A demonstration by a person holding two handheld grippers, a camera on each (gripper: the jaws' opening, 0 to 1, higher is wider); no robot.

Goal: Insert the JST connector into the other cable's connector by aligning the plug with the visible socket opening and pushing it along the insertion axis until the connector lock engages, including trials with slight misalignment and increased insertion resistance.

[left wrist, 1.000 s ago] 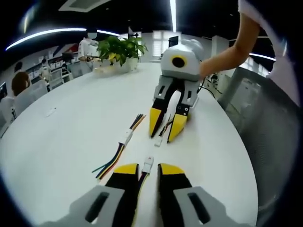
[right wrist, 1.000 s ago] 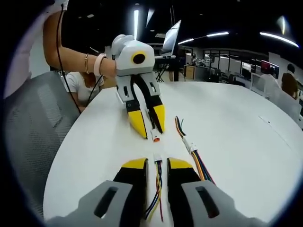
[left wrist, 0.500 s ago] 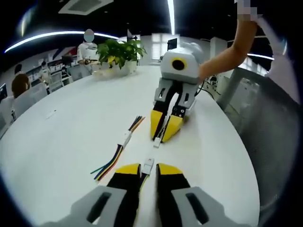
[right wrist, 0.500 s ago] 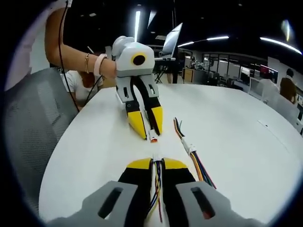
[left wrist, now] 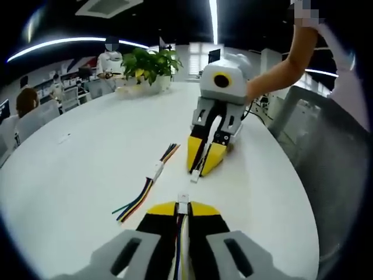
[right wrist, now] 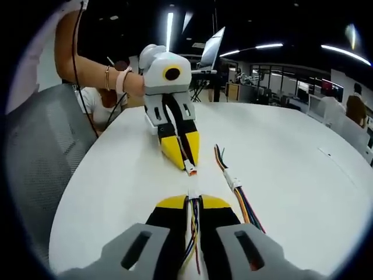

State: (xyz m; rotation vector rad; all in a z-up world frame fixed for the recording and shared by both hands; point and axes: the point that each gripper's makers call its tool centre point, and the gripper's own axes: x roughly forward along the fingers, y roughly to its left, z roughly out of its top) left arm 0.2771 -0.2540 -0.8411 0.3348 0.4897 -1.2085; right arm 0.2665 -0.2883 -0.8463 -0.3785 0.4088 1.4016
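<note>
A: So, where does the socket connector (left wrist: 195,177) lie from the left gripper (left wrist: 182,208)?

B: At twelve o'clock, just ahead and apart; that gripper pinches the plug (left wrist: 183,199), whose long axis points at twelve too.

A: And the right gripper (right wrist: 193,202)?

B: Pressed on its cable (right wrist: 193,233), facing the plug head-on over the table (right wrist: 291,163).

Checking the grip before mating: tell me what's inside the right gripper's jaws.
The right gripper is closed on a multicoloured cable, its white connector poking out past the tips. The wire stretch pinched between the jaws is covered.
</note>
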